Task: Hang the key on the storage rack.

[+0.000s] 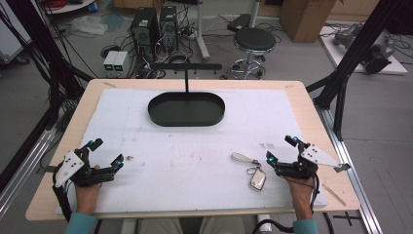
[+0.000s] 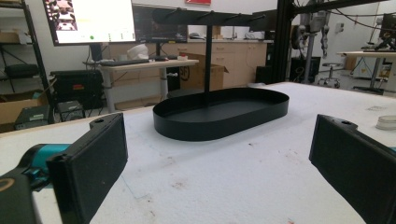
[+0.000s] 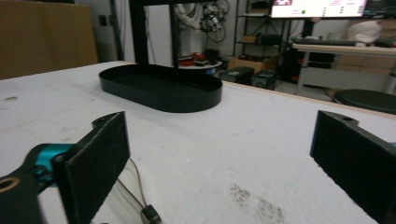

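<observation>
The key fob (image 1: 257, 179) with its strap lies on the bench (image 1: 195, 156) at lower right of the high view, just left of the right hand-held gripper (image 1: 281, 149), whose jaws stand wide apart. Its long axis runs diagonally, strap toward upper left.

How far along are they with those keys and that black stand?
Nothing looks done yet. The keys lie on the white mat, well short of the black tray with its hook stand. Both grippers, left and right, rest open and hold nothing; the right one sits just beside the keys. Probably still left: grasp the keys and carry them to the stand.
</observation>
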`<action>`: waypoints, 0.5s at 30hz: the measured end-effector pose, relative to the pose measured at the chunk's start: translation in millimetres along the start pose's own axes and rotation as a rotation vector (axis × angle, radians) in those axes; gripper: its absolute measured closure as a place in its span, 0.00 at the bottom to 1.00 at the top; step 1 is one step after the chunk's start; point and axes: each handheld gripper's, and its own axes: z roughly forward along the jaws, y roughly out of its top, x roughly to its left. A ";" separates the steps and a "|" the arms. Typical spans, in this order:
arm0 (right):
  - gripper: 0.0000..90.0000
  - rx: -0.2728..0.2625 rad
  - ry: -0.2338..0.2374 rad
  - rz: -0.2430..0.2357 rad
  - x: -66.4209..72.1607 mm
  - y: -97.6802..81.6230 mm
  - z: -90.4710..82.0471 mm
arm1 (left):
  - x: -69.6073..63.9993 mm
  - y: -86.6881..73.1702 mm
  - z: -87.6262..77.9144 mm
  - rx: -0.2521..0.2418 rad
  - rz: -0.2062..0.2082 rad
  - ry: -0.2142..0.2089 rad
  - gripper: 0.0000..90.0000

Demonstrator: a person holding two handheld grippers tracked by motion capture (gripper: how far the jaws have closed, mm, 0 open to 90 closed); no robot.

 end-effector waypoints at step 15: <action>0.05 0.220 0.162 -0.102 -5.1 44.6 24.6 | -0.1 0.0 0.2 0.002 0.003 0.000 0.05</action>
